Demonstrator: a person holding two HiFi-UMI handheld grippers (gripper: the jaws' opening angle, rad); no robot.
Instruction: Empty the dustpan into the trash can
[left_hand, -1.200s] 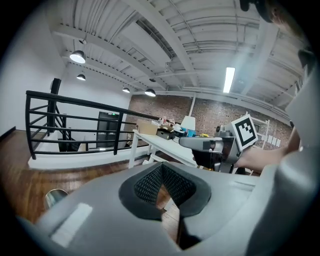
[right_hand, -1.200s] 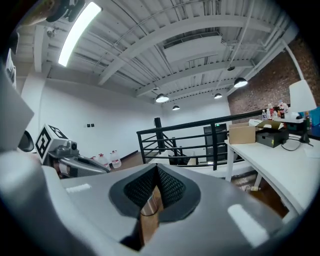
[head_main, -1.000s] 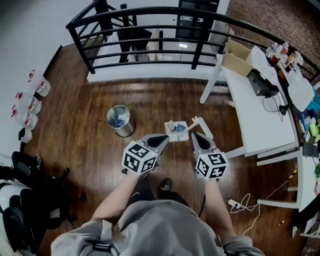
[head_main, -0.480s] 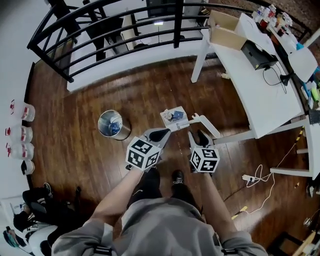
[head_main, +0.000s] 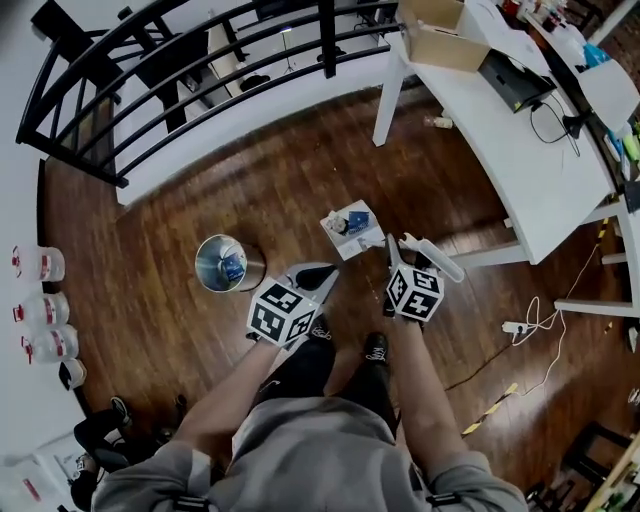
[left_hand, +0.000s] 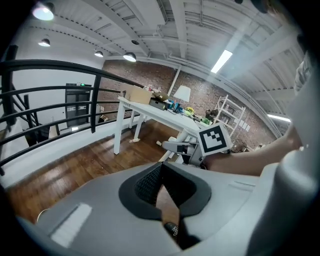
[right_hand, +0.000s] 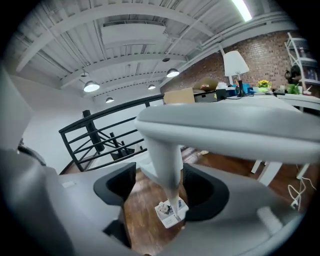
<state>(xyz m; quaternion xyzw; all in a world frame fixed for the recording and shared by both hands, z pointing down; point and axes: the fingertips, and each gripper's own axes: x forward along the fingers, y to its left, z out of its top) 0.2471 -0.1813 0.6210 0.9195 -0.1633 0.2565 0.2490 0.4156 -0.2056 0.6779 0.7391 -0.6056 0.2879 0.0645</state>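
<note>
A white long-handled dustpan (head_main: 350, 228) holding blue and white scraps stands on the wood floor. Its handle (head_main: 430, 255) rises toward me. My right gripper (head_main: 400, 263) sits at that handle, and its jaws are opening. In the right gripper view the handle (right_hand: 165, 160) stands between the black pads with a little gap, and the dustpan (right_hand: 171, 212) shows below. My left gripper (head_main: 325, 270) hangs beside it, shut and with nothing held; the pad tips meet in the left gripper view (left_hand: 161, 167). A round metal trash can (head_main: 222, 262) stands to the left of the dustpan.
A white table (head_main: 520, 130) with a cardboard box (head_main: 440, 40) fills the right side. A black railing (head_main: 200, 50) runs along the back. Plastic jugs (head_main: 40, 300) line the left wall. A power strip and cable (head_main: 520, 327) lie right of my shoes (head_main: 375, 350).
Both grippers have sunk toward the floor and come closer to the dustpan. The head view has tipped further down. The dustpan and trash can have kept their places on the floor.
</note>
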